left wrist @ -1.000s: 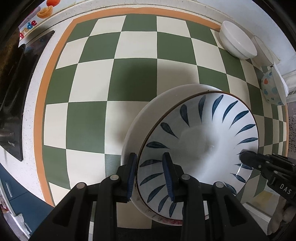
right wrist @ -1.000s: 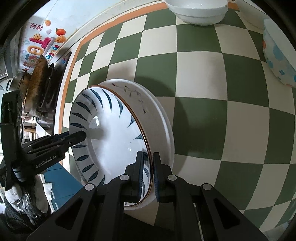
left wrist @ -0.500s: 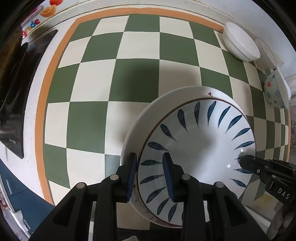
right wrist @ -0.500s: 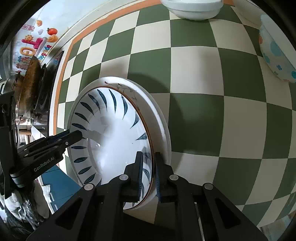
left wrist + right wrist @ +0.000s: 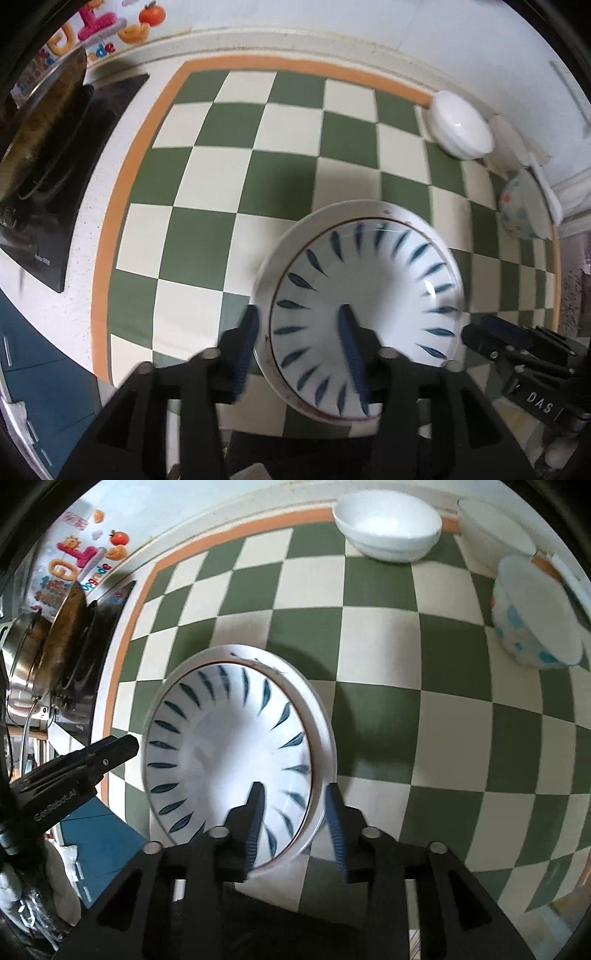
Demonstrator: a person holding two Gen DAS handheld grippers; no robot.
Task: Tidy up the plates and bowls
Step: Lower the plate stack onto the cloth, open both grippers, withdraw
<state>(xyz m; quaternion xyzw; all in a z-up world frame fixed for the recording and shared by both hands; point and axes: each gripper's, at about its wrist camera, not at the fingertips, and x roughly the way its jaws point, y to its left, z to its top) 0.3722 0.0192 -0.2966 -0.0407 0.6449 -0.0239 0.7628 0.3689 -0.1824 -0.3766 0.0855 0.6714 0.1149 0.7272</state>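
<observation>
A green-and-cream checkered mat (image 5: pixel 229 177) with an orange border covers the pale counter (image 5: pixel 88 236), a black cooktop (image 5: pixel 55 192) at its left edge and a white wall with fruit stickers (image 5: pixel 81 557) behind. On the mat's near side sits one blue-leaf bowl (image 5: pixel 373 291) nested in one wider white plate (image 5: pixel 295 236), while one plain white bowl (image 5: pixel 388 524) and one dotted bowl (image 5: pixel 532 620) stand well apart at the far side. The left gripper (image 5: pixel 299 343) and right gripper (image 5: pixel 291 816) have both just been spreading their jaws and now stand parted, straddling opposite rims of the stack without pressing on it.
</observation>
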